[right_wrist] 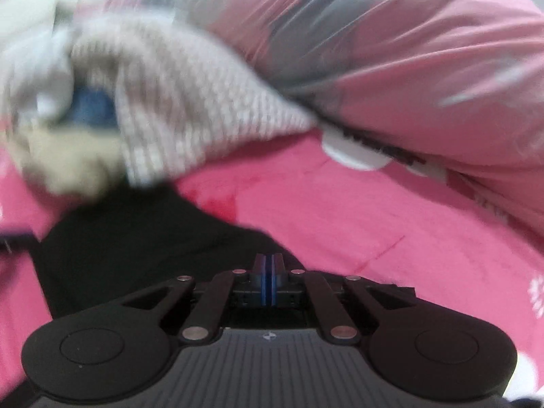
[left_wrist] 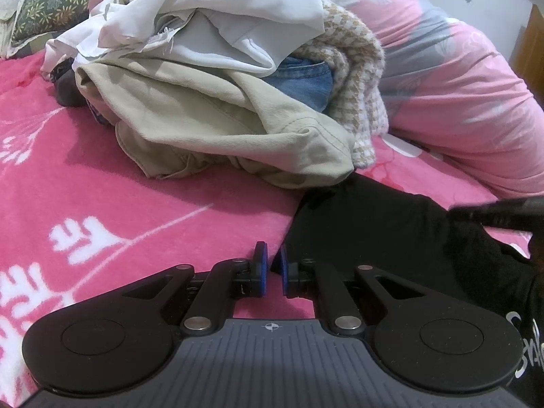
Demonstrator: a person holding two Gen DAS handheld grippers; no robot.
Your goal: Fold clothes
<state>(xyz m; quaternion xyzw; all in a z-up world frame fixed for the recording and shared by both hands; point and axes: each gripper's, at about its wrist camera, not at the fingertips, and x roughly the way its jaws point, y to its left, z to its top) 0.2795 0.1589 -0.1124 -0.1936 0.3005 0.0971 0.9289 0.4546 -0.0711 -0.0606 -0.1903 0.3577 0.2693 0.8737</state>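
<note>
A black garment [left_wrist: 374,234] lies on the pink bed, with white print on its near right part. My left gripper [left_wrist: 273,265] sits at its left edge. The blue pads are almost together, and what looks like a thin fold of the black cloth is between them. In the right wrist view my right gripper [right_wrist: 268,268] is shut, pads pressed flat together, over the right edge of the black garment [right_wrist: 136,248]. No cloth shows between those pads. That view is blurred by motion. The right gripper's body [left_wrist: 499,210] shows as a dark smear above the garment.
A heap of unfolded clothes [left_wrist: 210,95] fills the bed behind the garment: beige trousers, white shirts, blue denim and a houndstooth knit [left_wrist: 357,78]. A pink and grey duvet [left_wrist: 459,85] is bunched at the right. Pink blanket [left_wrist: 102,187] lies at the left.
</note>
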